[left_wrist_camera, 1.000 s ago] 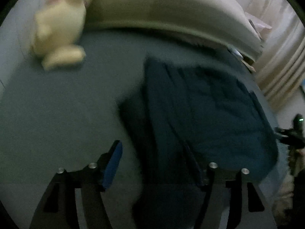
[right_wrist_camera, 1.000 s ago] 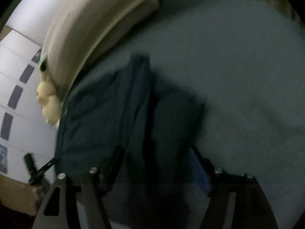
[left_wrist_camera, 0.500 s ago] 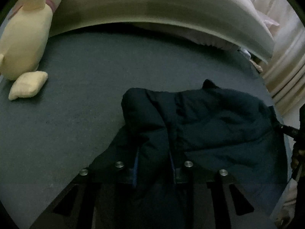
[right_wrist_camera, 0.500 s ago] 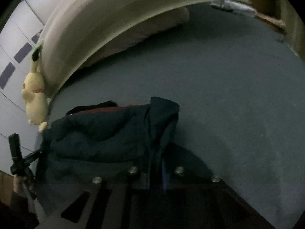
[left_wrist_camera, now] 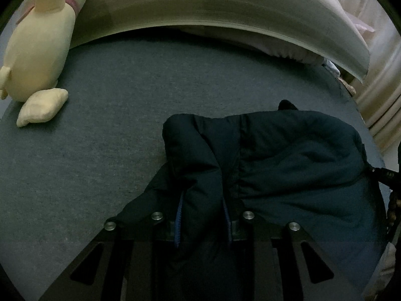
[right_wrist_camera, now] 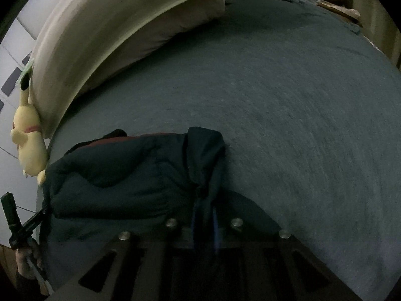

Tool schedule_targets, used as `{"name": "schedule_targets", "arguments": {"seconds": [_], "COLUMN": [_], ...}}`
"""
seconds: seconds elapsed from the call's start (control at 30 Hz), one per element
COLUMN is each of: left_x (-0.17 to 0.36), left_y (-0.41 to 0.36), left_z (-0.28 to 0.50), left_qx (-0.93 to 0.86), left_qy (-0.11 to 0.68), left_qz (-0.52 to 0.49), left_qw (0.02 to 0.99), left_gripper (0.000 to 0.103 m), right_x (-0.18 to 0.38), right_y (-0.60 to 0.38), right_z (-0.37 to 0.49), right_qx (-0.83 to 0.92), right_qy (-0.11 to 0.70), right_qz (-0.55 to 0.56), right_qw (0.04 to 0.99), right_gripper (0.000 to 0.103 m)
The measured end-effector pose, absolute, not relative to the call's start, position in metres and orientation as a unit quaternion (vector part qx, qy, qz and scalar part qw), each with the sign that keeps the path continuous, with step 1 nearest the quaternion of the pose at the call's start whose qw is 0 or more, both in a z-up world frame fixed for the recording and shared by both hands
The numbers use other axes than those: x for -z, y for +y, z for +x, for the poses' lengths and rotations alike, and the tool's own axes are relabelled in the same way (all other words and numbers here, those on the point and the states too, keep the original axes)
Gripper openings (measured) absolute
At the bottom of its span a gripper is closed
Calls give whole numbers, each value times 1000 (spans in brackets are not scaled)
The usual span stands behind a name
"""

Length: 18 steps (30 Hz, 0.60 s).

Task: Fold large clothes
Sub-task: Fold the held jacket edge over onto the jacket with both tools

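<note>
On the bed [left_wrist_camera: 100,175], the left tool [left_wrist_camera: 203,215] is clamped on a thick fold of the jacket [left_wrist_camera: 288,165]; the right tool [right_wrist_camera: 204,223] pinches its other edge. Best carry both corners level, together, so the padded fold lands square.

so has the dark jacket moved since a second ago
Yes. The dark jacket was spread toward the headboard; now its far edge sits nearer the left gripper, bunched double.
</note>
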<state>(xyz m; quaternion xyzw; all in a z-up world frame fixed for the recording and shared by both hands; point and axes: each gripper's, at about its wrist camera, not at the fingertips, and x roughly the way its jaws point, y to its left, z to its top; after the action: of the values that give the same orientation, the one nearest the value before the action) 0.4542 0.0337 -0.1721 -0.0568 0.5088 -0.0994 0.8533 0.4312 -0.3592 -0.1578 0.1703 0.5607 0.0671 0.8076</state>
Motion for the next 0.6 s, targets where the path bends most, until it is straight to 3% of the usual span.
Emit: {"name": "schedule_targets", "arguments": {"seconds": [0.6], "left_x": [174], "left_y": [32], "left_z": [453], "left_qx": [92], "left_qy": [506], "left_qz": [-46], "left_qw": [856], "left_gripper": [31], "right_x": [165], "right_y": [-367], "right_z": [432], "right_qx": [-74], "right_qy": [568], "right_qz": [196], "right_qw": [796], "right_gripper": [14]}}
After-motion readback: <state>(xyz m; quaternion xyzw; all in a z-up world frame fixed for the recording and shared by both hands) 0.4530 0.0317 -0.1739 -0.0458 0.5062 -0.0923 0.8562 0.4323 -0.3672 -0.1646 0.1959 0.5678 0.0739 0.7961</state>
